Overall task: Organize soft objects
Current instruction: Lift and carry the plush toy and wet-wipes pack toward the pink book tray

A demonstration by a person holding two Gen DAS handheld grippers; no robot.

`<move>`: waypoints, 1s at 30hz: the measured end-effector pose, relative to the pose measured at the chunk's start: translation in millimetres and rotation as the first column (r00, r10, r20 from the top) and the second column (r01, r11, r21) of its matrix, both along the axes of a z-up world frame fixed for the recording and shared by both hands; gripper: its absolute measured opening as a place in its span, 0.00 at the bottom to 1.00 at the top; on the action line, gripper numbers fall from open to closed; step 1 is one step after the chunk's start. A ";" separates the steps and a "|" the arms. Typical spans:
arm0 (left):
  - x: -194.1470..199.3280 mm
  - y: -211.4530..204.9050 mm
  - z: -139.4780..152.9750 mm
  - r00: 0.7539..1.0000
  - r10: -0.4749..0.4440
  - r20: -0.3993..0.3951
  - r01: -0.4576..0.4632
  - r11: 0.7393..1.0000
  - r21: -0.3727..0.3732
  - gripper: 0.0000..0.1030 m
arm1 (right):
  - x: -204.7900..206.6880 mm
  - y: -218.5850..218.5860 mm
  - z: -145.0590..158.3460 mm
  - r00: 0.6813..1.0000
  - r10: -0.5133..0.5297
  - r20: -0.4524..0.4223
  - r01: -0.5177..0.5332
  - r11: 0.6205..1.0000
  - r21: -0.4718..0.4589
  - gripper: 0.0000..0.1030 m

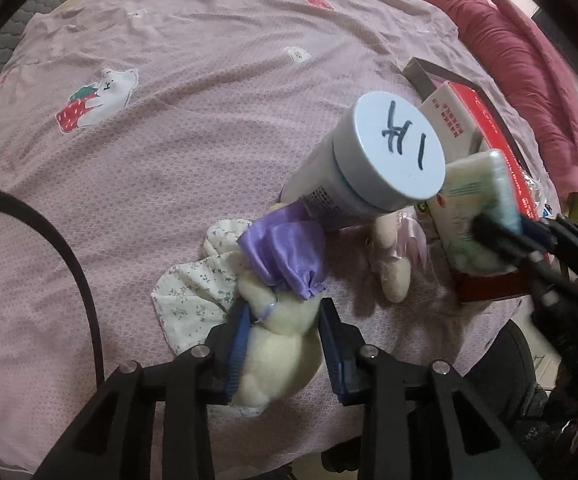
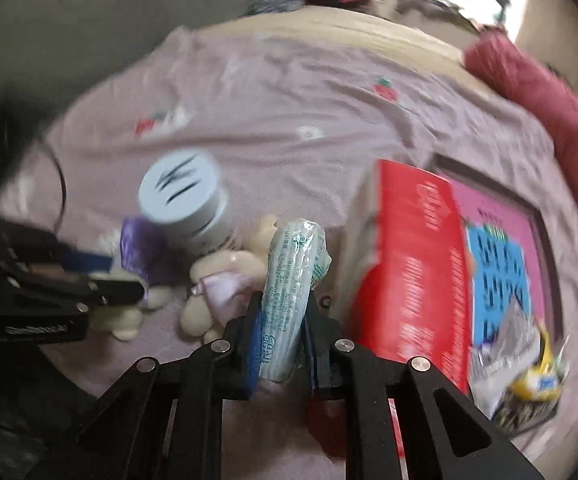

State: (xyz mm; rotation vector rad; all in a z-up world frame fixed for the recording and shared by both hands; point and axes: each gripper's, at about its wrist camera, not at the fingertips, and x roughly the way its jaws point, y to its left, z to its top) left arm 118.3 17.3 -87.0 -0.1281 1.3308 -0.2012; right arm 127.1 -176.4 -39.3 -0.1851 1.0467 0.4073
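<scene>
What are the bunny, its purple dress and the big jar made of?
Bunny: cream plush, probably; its surface looks fuzzy and dents between the pads.
Dress: satin-like cloth; it shines and gathers in folds.
Jar: likely plastic; smooth, matte, pale-blue lid.

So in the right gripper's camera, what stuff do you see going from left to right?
The left gripper holding a cream plush toy → white jar with writing on its lid → tissue pack clamped in the right gripper → red box → pink and blue picture board.
</scene>
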 end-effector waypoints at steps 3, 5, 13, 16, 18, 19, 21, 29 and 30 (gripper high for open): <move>-4.0 4.7 4.9 1.000 0.004 0.006 -0.003 0.999 -0.050 0.33 | 1.0 -16.2 7.0 0.999 -0.033 -0.002 0.033 0.998 0.047 0.17; -7.3 8.2 9.1 1.000 0.013 0.010 -0.012 0.997 -0.082 0.33 | -1.6 -19.4 13.0 0.999 -0.035 0.009 0.034 0.996 0.079 0.17; -19.7 14.2 32.5 0.998 0.026 0.056 -0.017 0.988 -0.154 0.33 | -10.9 -25.8 41.3 0.997 -0.055 0.049 0.046 0.985 0.166 0.17; -21.4 14.8 44.4 0.996 0.037 0.078 -0.023 0.984 -0.176 0.33 | -15.4 -27.7 53.5 0.995 -0.053 0.078 0.037 0.981 0.192 0.17; -21.6 15.1 52.2 0.995 0.041 0.092 -0.024 0.983 -0.181 0.33 | -16.5 -30.2 60.4 0.994 -0.059 0.090 0.039 0.977 0.210 0.17; -21.7 15.3 56.0 0.994 0.046 0.099 -0.027 0.982 -0.185 0.33 | -17.0 -31.5 63.8 0.994 -0.060 0.094 0.038 0.974 0.221 0.17; -22.5 16.3 64.4 0.992 0.052 0.115 -0.030 0.982 -0.185 0.33 | -18.6 -33.4 69.0 0.993 -0.061 0.102 0.034 0.969 0.245 0.17; -30.8 11.5 96.2 0.983 0.047 0.178 -0.018 0.987 -0.162 0.33 | -30.3 -38.5 92.2 0.987 -0.060 0.149 0.015 0.958 0.287 0.17; -31.5 9.7 101.3 0.981 0.046 0.188 -0.016 0.987 -0.159 0.33 | -31.4 -39.4 95.2 0.986 -0.062 0.155 0.014 0.957 0.290 0.17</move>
